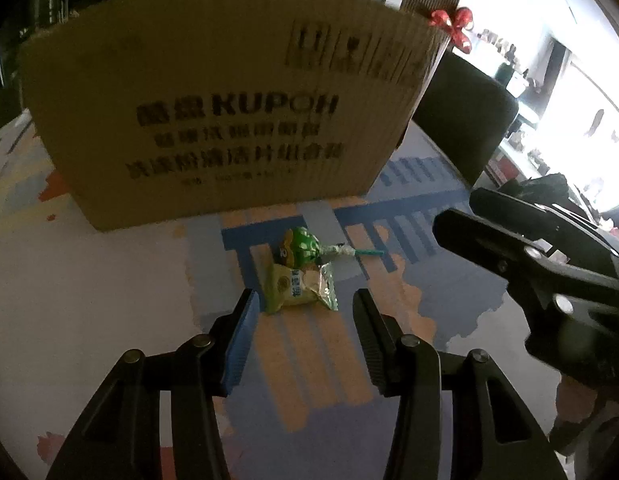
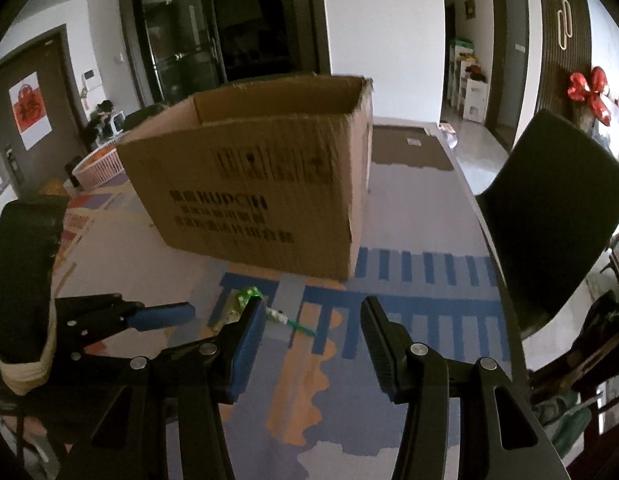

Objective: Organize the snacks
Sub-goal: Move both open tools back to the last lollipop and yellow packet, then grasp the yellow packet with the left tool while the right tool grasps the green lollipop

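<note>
A pale green snack packet (image 1: pixel 305 289) lies on the patterned table mat (image 1: pixel 109 280), just ahead of my left gripper (image 1: pixel 305 307). That gripper is open, its tips on either side of the packet's near edge without touching it. A green wrapped lollipop (image 1: pixel 303 245) lies just behind the packet, its stick pointing right. An open cardboard box (image 1: pixel 213 120) stands behind both. My right gripper (image 2: pixel 311 311) hovers open and empty above the mat. Its left finger (image 2: pixel 245 344) hides part of the lollipop (image 2: pixel 248 294). The box (image 2: pixel 269 188) is upright with its top open.
A black chair (image 2: pixel 549 216) stands at the table's right edge. A flat cardboard sheet (image 2: pixel 409 148) lies behind the box, and a pink basket (image 2: pixel 101 164) sits at the far left. The right gripper (image 1: pixel 457 212) reaches in close on the right of the left wrist view.
</note>
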Available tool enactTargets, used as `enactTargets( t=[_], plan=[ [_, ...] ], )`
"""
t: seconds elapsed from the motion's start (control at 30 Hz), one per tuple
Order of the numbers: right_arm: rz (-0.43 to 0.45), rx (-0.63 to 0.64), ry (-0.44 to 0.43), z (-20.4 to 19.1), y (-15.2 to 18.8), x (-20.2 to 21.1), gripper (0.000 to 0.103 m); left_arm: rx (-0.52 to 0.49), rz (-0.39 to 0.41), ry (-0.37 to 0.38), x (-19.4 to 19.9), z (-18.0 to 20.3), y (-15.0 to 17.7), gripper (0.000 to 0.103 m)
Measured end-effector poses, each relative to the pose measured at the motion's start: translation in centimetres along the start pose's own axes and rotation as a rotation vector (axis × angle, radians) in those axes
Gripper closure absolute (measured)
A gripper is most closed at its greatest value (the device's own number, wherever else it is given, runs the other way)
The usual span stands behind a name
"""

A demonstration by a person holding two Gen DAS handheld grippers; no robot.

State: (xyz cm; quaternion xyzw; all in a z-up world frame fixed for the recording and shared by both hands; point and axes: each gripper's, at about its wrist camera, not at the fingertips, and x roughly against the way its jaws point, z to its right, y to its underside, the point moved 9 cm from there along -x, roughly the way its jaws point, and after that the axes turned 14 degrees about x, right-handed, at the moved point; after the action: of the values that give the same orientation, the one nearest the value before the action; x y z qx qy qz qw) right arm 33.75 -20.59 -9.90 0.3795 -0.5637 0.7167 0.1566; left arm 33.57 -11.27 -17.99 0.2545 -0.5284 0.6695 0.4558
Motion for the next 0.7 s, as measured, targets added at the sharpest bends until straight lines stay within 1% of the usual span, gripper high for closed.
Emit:
enactTargets(
  t=[0.13,0.3,0.37,0.5,0.63,0.7],
  plan=[
    [-0.022,-0.016,-0.006,0.2,0.9,-0.8,0.052,0.025,-0.023,-0.007,-1.2,0.3,0.2,0.058],
    [-0.042,-0.033,-0.01,0.6,1.7,-1.5,0.052,0.028,-0.01,-0.024,-1.7,0.5,0.0,0.06],
    [-0.047,-0.034,-0.01,0.7,1.8,-1.7,0.052,0.018,-0.006,-0.031,-1.8,0.6,-0.1,0.064],
    [-0.052,-0.032,-0.012,0.7,1.9,-1.9,0.052,0.0,0.004,-0.044,-2.1,0.8,-0.6,0.068],
    [-0.055,-0.029,-0.016,0.5,1.9,-2.0,0.052,0.001,0.005,-0.028,-2.6,1.1,-0.8,0.075],
    [-0.057,-0.025,-0.022,0.2,1.9,-2.2,0.052,-0.001,0.002,-0.025,-2.3,0.6,-0.6,0.076]
  ],
)
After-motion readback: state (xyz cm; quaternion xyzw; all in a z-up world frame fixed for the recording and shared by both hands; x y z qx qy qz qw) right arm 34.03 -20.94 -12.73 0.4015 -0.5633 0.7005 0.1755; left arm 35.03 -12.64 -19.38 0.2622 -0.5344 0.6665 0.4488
